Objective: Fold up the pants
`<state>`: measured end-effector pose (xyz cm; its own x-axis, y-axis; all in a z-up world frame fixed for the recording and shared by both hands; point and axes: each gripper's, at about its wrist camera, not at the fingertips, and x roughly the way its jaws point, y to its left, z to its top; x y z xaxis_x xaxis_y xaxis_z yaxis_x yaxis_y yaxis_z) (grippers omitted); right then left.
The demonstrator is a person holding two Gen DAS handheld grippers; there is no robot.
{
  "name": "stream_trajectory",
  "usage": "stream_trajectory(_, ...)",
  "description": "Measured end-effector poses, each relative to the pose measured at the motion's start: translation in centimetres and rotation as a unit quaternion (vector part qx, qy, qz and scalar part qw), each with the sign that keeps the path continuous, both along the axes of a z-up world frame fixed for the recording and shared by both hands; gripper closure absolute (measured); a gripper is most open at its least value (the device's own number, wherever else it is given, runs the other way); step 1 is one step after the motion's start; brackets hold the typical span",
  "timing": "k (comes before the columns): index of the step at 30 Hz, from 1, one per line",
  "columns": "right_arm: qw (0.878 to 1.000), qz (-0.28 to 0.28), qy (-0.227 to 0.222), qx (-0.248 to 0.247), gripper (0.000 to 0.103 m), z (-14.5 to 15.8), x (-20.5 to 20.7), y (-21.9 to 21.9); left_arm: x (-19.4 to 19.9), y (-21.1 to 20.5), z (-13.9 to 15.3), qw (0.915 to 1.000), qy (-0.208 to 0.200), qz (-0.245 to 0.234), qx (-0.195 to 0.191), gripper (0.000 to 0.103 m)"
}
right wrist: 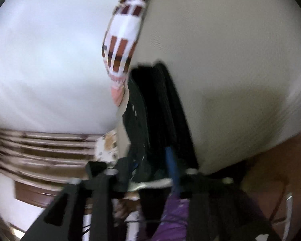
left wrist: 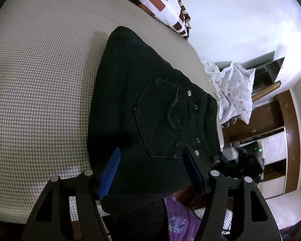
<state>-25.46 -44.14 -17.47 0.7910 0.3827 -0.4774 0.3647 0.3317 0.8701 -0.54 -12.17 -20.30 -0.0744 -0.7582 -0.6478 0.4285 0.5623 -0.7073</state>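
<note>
Black jeans [left wrist: 138, 100] lie folded on the beige houndstooth bed [left wrist: 40, 100], back pocket [left wrist: 160, 118] and rivets facing up. My left gripper [left wrist: 150, 154] is open, its blue pads [left wrist: 110, 170] spread just above the waist end of the jeans, holding nothing. In the blurred right wrist view the jeans [right wrist: 156, 108] show edge-on as stacked layers on the bed [right wrist: 230, 60]. My right gripper [right wrist: 150, 160] is at the near edge of the jeans; one blue pad [right wrist: 172, 166] shows, and cloth seems to sit between the fingers, but blur hides the grip.
A brown-and-white checked pillow [left wrist: 156, 2] lies at the bed's head, also in the right wrist view [right wrist: 124, 40]. A white patterned cloth [left wrist: 234, 88] hangs beyond the bed edge. Wooden wardrobe [left wrist: 281, 132] stands behind. Purple clothing [left wrist: 180, 221] is below the grippers.
</note>
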Motion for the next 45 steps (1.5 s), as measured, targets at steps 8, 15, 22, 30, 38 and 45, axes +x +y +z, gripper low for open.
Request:
stream_trajectory(8, 0.988, 0.047, 0.032, -0.141, 0.043, 2.4, 5.8, 1.6, -0.2, -0.1, -0.2, 1.0, -0.001, 0.005, -0.003, 0.034)
stream_trajectory(15, 0.985, 0.07, 0.074, -0.141, 0.093, -1.6, 7.6, 2.6, -0.5, -0.7, -0.2, 0.9997, -0.023, -0.008, 0.003, 0.031)
stream_trajectory(22, 0.978, 0.046, 0.056, -0.195, 0.074, 2.6, 7.0, 1.5, -0.3, -0.3, 1.0, 0.9996, -0.029, -0.005, -0.002, 0.03)
stream_trajectory(30, 0.934, 0.101, 0.045, -0.339, 0.063, 4.9, 13.7, 3.2, 0.2, -0.4, 3.1, 0.9934, -0.111, 0.012, 0.027, 0.03)
stream_trajectory(38, 0.937, 0.113, 0.068, -0.325, 0.056, 3.8, 13.8, 3.3, 0.0, -1.0, 3.7, 0.9728, -0.205, 0.025, 0.106, 0.03)
stream_trajectory(45, 0.953, 0.085, 0.056, -0.286, 0.031, 3.8, 9.4, 2.6, -0.5, -1.6, 3.9, 0.952, -0.263, 0.02, 0.155, 0.03)
